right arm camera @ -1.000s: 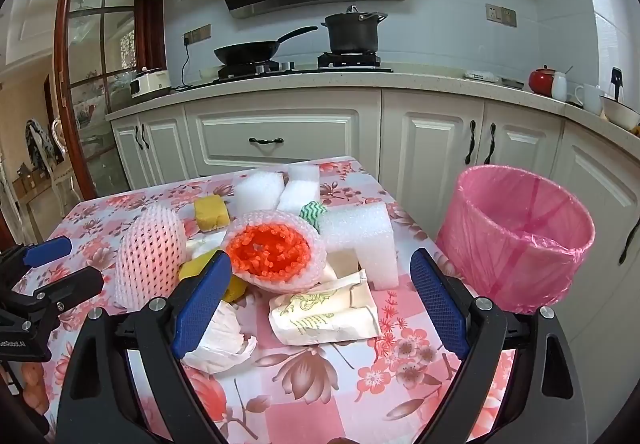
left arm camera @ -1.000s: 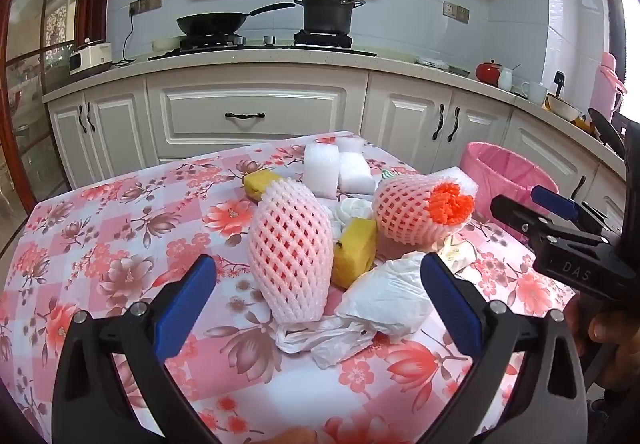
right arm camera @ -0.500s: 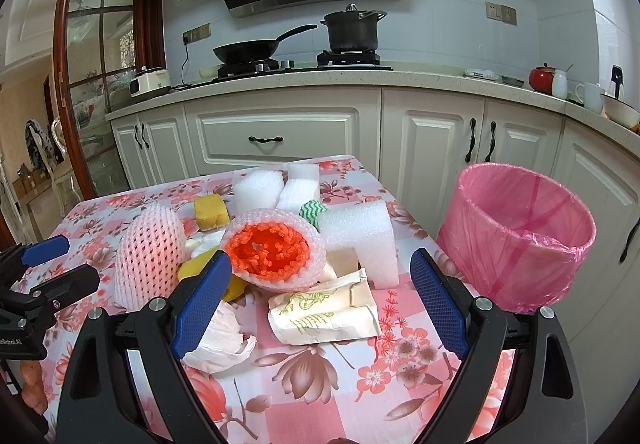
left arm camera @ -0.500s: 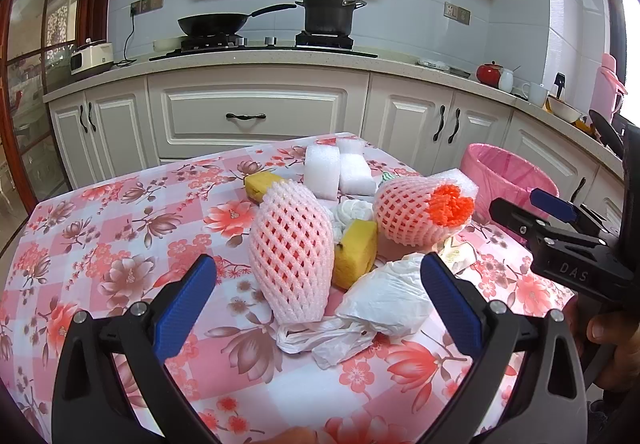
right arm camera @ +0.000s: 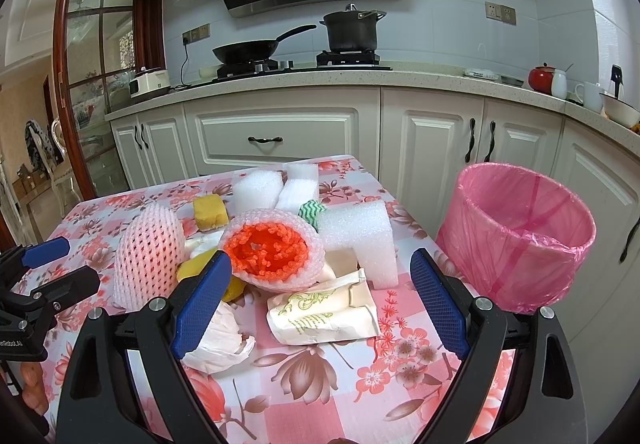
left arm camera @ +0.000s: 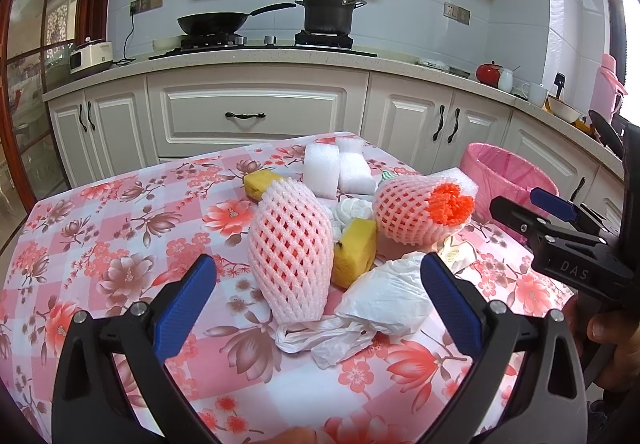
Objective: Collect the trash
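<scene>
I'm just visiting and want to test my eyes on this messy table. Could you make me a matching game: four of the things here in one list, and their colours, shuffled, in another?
Things:
1. Bin liner
2. Sponge
3. Foam block
4. Pot

Colours:
A. white
B. black
C. pink
D. yellow

Pairs: 1-C, 2-D, 3-A, 4-B
</scene>
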The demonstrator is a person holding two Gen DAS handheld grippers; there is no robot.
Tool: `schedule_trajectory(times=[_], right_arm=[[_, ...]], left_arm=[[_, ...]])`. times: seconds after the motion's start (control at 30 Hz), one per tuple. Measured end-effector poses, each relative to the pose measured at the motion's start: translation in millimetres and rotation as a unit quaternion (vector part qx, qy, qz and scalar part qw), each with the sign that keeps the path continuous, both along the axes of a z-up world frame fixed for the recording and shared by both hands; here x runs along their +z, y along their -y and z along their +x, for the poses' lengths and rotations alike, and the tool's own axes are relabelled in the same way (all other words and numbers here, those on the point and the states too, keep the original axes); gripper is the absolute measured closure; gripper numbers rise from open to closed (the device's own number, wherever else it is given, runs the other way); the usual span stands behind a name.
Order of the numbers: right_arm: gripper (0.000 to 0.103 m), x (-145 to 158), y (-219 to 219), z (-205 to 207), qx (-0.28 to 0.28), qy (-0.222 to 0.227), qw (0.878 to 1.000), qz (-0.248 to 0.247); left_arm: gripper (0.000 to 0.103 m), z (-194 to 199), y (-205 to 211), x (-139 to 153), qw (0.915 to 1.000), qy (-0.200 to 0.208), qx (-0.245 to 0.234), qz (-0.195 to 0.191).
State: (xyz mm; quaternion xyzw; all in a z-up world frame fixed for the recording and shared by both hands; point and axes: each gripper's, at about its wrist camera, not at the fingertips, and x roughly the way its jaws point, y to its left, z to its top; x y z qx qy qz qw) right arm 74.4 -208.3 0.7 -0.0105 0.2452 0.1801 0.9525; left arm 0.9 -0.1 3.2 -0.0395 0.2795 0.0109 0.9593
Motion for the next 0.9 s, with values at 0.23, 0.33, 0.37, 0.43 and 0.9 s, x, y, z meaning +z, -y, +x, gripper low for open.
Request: schedule_trajectory(times=[0.23, 0.33, 0.37, 0.43, 0.9], right_arm=[[0.018, -0.3, 0.9, -0.2, 0.001, -0.001, 1.0, 0.0], [0.018, -0.2, 0.7, -0.3, 0.001, -0.001, 1.0, 0.0], [0.018, -0.7, 0.6, 0.1, 0.001, -0.001, 1.0, 0.0], [0.018, -1.2, 0.7, -0.2, 0.001, -0.001, 1.0, 0.001], [0.018, -1.6, 0.8, -0.2, 0.001, -0.002, 1.0, 0.001]], left_arm=[[0.005, -0.4, -0.3, -0.5, 1.0, 0.0, 0.0, -0.001], [0.005, -0.3, -0.3, -0.3, 1.0, 0.0, 0.0, -0.001], [0.005, -0.5, -0.3, -0.5, 1.0, 0.0, 0.0, 0.0], [0.005, -0.5, -0.4, -0.5, 1.0, 0.001, 0.0, -0.001], [0.005, -0.5, -0.5, -0.6, 1.0, 0.001, 0.0, -0.001]])
